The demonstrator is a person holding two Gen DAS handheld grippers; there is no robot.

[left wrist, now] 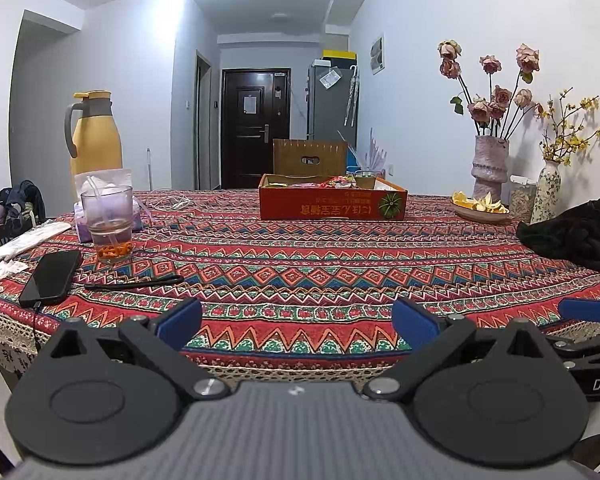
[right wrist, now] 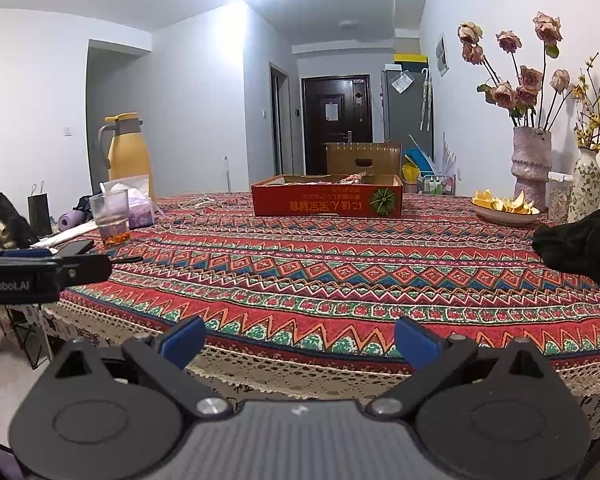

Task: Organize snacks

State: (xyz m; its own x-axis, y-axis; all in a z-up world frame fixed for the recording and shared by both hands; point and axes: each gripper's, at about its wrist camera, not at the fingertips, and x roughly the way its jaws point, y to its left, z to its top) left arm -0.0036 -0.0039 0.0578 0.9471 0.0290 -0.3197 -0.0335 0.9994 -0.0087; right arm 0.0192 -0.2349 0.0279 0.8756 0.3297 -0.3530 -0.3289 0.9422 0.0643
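1. Left gripper (left wrist: 296, 322): jaws spread, holding nothing, over the near table edge.
2. Right gripper (right wrist: 300, 340): jaws spread, holding nothing, just off the near edge.
3. Red box (left wrist: 332, 202): far centre of the patterned cloth (left wrist: 300, 272), snacks (left wrist: 336, 182) inside.
4. Glass (left wrist: 108, 220), phone (left wrist: 52, 276): left.
5. Peel dish (left wrist: 480, 208), vases (left wrist: 490, 164): far right.

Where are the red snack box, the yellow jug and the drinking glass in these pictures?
red snack box (left wrist: 332, 208): left wrist view, on its front wall.
yellow jug (left wrist: 96, 140): left wrist view, on its body.
drinking glass (right wrist: 110, 216): right wrist view, on its side wall.
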